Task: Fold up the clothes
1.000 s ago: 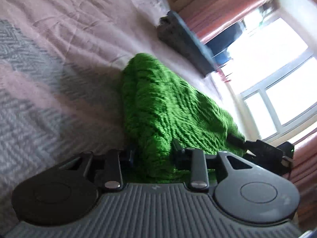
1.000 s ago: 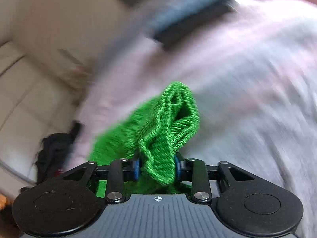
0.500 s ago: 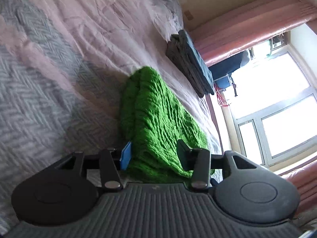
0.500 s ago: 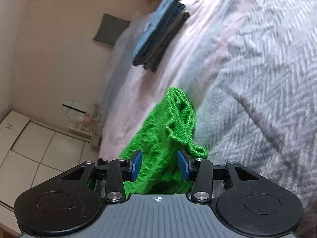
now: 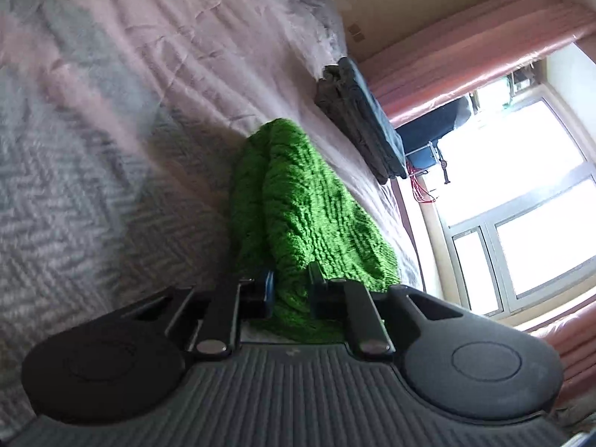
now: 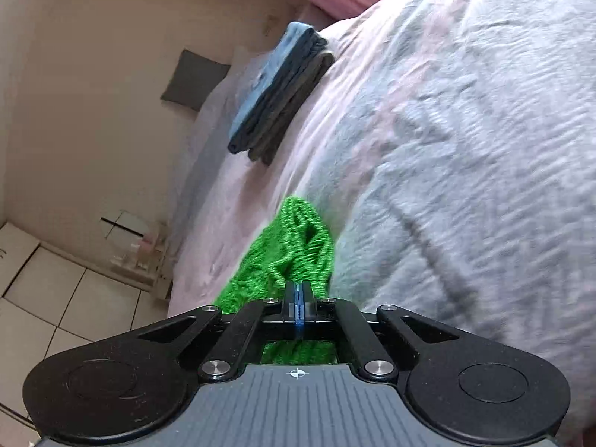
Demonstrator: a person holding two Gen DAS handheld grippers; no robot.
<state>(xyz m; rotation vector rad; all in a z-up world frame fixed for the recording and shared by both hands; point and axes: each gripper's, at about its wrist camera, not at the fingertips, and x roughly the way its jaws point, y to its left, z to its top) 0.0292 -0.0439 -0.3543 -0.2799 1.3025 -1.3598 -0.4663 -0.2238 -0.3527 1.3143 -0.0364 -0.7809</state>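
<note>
A chunky green knit garment (image 5: 298,201) lies bunched in a long heap on the bed. My left gripper (image 5: 290,283) is shut on its near end, with the knit squeezed between the two fingers. In the right wrist view the same green knit (image 6: 294,246) sits just beyond and beneath my right gripper (image 6: 298,290). The right gripper's pads are pressed flat together, and I see no knit between them.
A grey herringbone and pink bedcover (image 5: 93,186) spreads under everything. A stack of folded dark and blue clothes (image 5: 361,123) (image 6: 279,93) rests farther up the bed. A bright window (image 5: 521,205) and pink curtains stand beyond. Tiled floor (image 6: 56,298) lies past the bed edge.
Half a second ago both grippers stood open around the knit. Now the left has closed on the knit's near end and the right has closed fully.
</note>
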